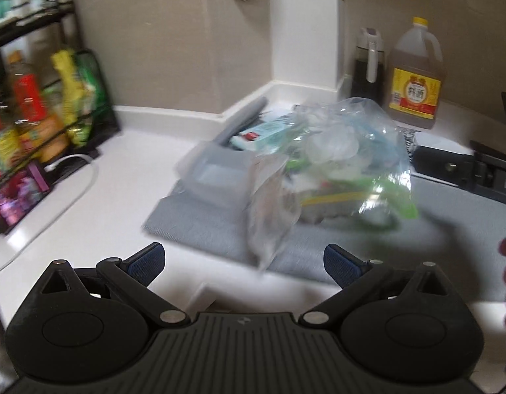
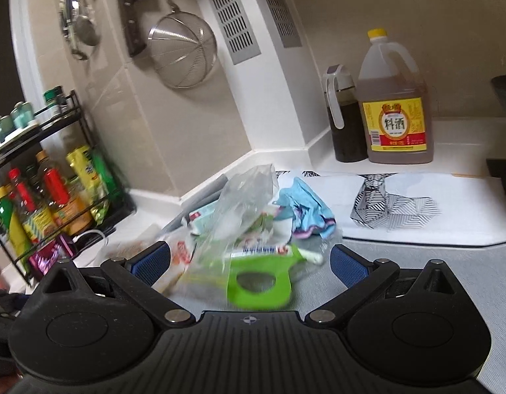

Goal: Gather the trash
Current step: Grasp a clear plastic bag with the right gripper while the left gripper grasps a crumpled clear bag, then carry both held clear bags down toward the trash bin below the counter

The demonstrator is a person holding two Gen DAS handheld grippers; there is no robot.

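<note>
A clear plastic bag with green handles (image 1: 332, 164) lies on a grey mat (image 1: 200, 226), stuffed with wrappers and crumpled plastic. In the right wrist view the bag (image 2: 246, 216) sits just ahead of my fingers, its green handle loop (image 2: 259, 285) nearest, with a crumpled blue wrapper (image 2: 305, 210) behind. My left gripper (image 1: 244, 262) is open, empty, just short of the bag's near flap. My right gripper (image 2: 249, 264) is open, its fingers on either side of the green handle, not closed on it. The right gripper's body shows at the left wrist view's right edge (image 1: 466, 170).
A black spice rack with bottles (image 1: 33, 124) stands at the left. A cooking wine jug (image 2: 396, 105) and a dark sauce bottle (image 2: 343, 118) stand at the back right. A strainer (image 2: 184, 49) hangs on the wall. A patterned white sheet (image 2: 417, 210) lies right of the bag.
</note>
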